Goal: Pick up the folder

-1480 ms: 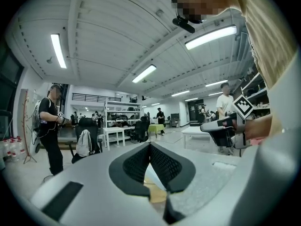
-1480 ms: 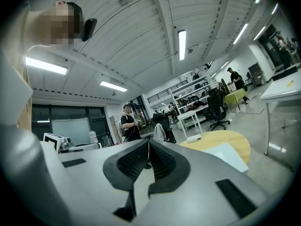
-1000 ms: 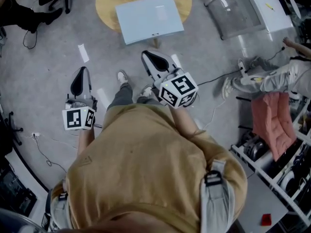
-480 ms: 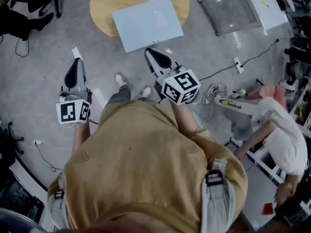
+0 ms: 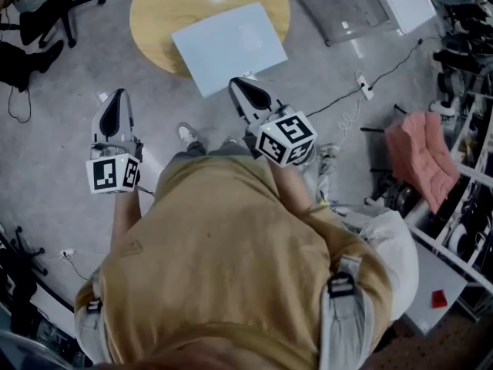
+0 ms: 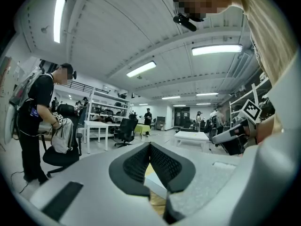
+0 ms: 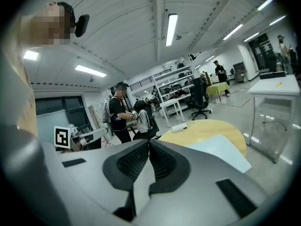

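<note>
Pale-blue folder [image 5: 229, 46] whole only in head view.

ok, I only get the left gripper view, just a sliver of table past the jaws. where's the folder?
Observer: The folder lies flat on the round table, with its near edge overhanging the rim.
Operator: and the other gripper?
Observer: Head view and its own view show the right gripper with jaws together and nothing in them.
Operator: anything else on the table?
Observer: One small white item at the far edge, clear of the folder.
</note>
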{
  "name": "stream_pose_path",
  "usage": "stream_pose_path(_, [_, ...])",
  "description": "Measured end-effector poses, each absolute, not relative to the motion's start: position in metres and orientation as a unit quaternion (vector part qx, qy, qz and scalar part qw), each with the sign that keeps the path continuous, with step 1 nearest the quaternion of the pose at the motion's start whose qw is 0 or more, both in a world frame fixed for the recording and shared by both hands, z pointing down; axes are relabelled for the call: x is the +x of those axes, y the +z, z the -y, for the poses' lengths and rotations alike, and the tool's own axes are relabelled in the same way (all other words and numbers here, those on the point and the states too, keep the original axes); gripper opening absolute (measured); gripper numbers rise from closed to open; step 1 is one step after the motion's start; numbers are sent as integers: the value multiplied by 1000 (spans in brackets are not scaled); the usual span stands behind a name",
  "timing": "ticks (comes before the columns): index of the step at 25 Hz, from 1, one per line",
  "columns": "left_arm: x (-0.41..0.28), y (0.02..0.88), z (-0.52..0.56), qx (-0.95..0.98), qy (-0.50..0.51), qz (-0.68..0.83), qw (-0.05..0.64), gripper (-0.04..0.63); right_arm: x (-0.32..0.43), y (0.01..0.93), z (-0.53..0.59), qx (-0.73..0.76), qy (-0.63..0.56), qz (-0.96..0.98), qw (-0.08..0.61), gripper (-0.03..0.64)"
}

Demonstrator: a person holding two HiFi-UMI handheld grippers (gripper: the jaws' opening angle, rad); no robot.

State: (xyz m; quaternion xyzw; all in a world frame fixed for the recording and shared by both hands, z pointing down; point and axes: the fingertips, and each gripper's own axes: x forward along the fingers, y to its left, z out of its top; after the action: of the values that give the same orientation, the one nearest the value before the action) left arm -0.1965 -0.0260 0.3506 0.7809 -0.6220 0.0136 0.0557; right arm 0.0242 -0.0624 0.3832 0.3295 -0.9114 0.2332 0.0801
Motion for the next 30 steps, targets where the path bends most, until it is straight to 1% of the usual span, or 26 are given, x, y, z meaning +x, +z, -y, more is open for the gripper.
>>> stream_pose_path(6, [-207,358,55,791,17,609,59,3,23,406,71,340,275,896,77,2])
stream_pose_path(10, [-200,364,64,791,32,608,63,3,28,425,78,336,295,891,79,3])
stream_pose_path(18, [-180,347,88,788,42,612,45,3,36,467,85,296,401,864,63,5])
stream_pose_path(19, [-180,347,89,788,42,613,46,3,34,471,84,287,417,860,60,21])
stream_pose_path(20, [-181,350,90,786,44,615,50,3,32,477,83,277,434,855,56,81])
stream_pose_path(24, [-180,367,86,781,59,617,71,3,29,502,74,249,505,826,36,130])
stream_pose_path(25, [-179,371,85,781,63,617,75,3,29,509,71,245,524,815,29,174])
stream_pose_path(27, [-178,378,82,780,71,616,82,3,29,524,65,232,566,791,9,212])
stream_pose_path(29, [-179,385,78,780,79,615,89,3,28,540,59,217,610,762,-14,264])
stream_pose_path(30, [-181,387,76,779,84,615,91,3,27,547,55,210,630,747,-26,275])
